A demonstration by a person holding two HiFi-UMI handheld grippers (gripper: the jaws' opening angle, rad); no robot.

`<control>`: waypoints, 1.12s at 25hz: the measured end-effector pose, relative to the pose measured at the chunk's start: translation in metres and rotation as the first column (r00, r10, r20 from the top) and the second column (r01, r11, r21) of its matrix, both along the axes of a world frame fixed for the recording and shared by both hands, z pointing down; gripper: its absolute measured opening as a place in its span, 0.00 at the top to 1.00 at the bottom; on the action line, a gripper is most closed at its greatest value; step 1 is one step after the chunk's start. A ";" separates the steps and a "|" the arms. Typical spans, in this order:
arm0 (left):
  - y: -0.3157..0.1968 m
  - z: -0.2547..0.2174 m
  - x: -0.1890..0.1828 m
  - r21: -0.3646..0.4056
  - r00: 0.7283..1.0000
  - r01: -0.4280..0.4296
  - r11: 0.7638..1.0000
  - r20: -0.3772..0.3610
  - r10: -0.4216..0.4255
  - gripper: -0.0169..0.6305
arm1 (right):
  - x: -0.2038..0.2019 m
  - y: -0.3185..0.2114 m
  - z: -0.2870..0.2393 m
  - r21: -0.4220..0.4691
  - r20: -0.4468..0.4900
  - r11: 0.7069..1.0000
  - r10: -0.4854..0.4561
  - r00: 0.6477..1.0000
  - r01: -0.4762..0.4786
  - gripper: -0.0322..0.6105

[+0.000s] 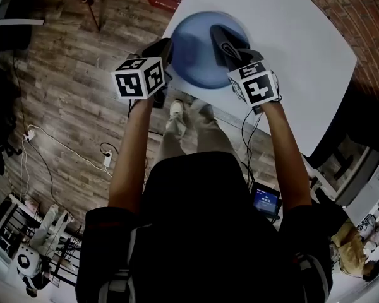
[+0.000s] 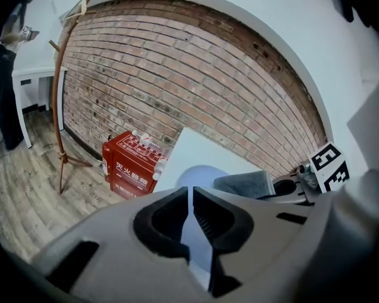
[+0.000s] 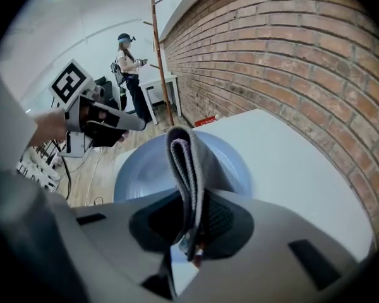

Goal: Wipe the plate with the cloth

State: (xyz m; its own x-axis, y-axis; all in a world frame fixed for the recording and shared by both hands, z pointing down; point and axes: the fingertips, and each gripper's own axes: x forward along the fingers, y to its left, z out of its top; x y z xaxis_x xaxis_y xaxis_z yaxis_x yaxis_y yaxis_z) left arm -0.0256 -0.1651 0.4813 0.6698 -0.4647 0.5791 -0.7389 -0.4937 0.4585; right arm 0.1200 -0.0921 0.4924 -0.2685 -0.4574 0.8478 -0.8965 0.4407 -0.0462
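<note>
A round blue plate lies near the front corner of the white table. My left gripper is at the plate's left rim, and in the left gripper view its jaws are shut on the thin edge of the plate. My right gripper is shut on a folded grey cloth that hangs over the plate's right half. In the right gripper view the cloth rises from the jaws above the plate, with the left gripper at the far rim.
A red box and a wooden coat stand stand on the floor by the brick wall. A person stands far back. Cables lie on the wooden floor at the left.
</note>
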 end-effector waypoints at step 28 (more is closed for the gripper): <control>0.086 -0.153 -0.008 0.265 0.948 -0.264 0.928 -0.108 0.300 0.94 | -0.074 0.039 -0.177 0.355 0.231 0.895 0.198 0.953 -0.272 0.87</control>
State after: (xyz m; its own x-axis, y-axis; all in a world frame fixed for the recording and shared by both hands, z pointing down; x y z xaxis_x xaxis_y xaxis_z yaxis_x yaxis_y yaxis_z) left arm -0.0339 -0.0790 0.3284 0.8615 -0.3589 0.3593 -0.4877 -0.7819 0.3884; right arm 0.0463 -0.0530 0.3157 -0.2468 -0.8021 0.5438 -0.9676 0.2353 -0.0921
